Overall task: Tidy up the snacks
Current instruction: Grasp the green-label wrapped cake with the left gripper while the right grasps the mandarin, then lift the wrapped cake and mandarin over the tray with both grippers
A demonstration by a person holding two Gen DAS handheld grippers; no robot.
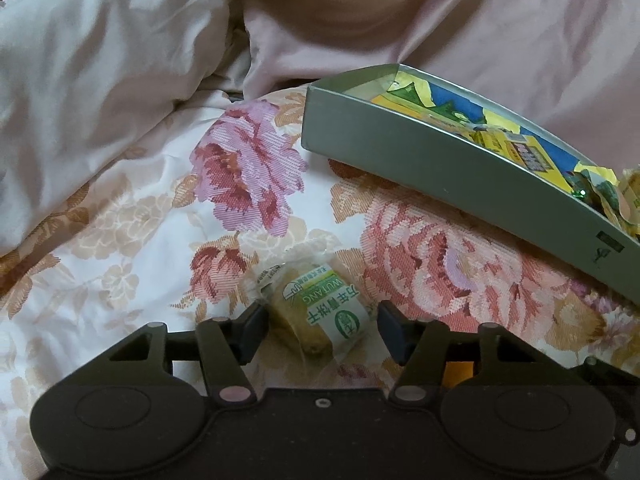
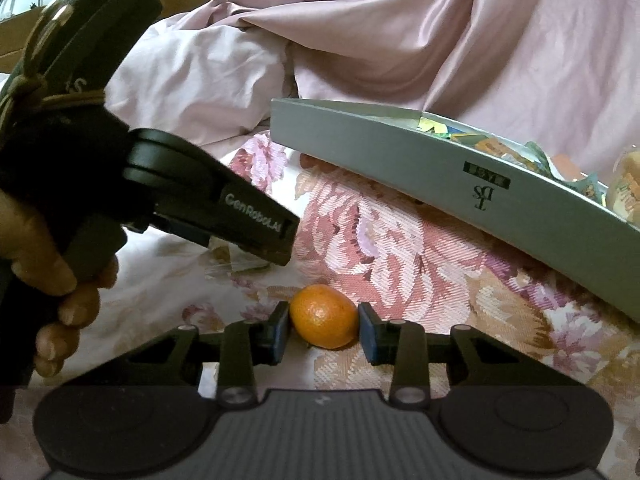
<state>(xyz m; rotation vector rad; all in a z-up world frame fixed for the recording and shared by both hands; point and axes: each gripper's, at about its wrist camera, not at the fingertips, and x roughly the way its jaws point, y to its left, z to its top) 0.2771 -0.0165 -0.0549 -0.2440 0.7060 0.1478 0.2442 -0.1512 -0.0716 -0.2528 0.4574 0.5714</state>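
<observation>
Floral bedspread [image 1: 120,240]: my left gripper [image 1: 322,330] wide around biscuit packet [image 1: 316,308]; right gripper [image 2: 323,330] straddles mandarin [image 2: 324,316], unclamped. Next: close, carry to grey box [image 2: 400,160].

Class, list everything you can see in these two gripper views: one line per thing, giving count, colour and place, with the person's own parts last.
Biscuit packet: one, green and white wrapper, on the bedspread between the left gripper's fingers.
Orange: one, orange, on the bedspread between the right gripper's fingers.
Box: one, grey, on the bedspread to the right, holding colourful snack wrappers.
Bedspread: one, white with pink flowers, beneath everything.
Quilt: one, pale pink, bunched behind the box.
Left gripper: one, black, open around the packet.
Right gripper: one, black, open around the orange.
Hand: one, gripping the left gripper's handle.
</observation>
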